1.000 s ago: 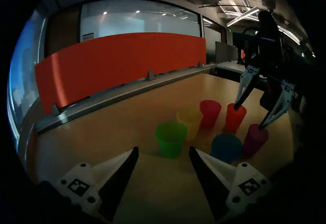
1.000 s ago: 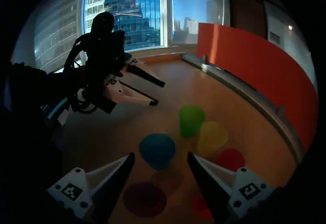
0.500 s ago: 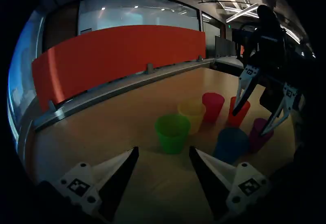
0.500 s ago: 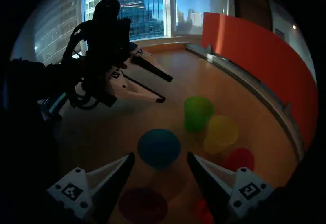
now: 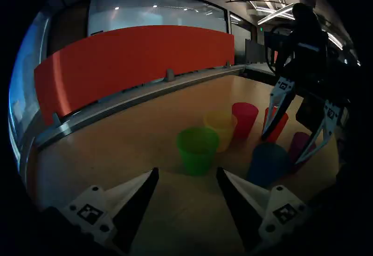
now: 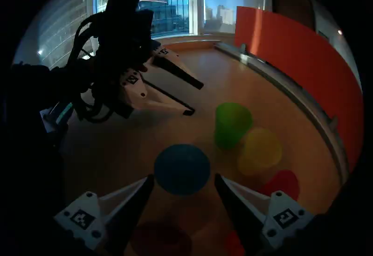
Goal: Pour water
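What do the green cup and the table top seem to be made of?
Green cup: probably translucent plastic with a smooth finish; light glows through its wall. Table top: wood or wood-look laminate with a satin finish; warm tan colour and soft reflections. Which of the two it is, the pictures leave open.

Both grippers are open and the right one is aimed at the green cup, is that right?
No. The right gripper view shows the right gripper aimed at the blue cup, not the green cup. Both it and the left gripper are open.
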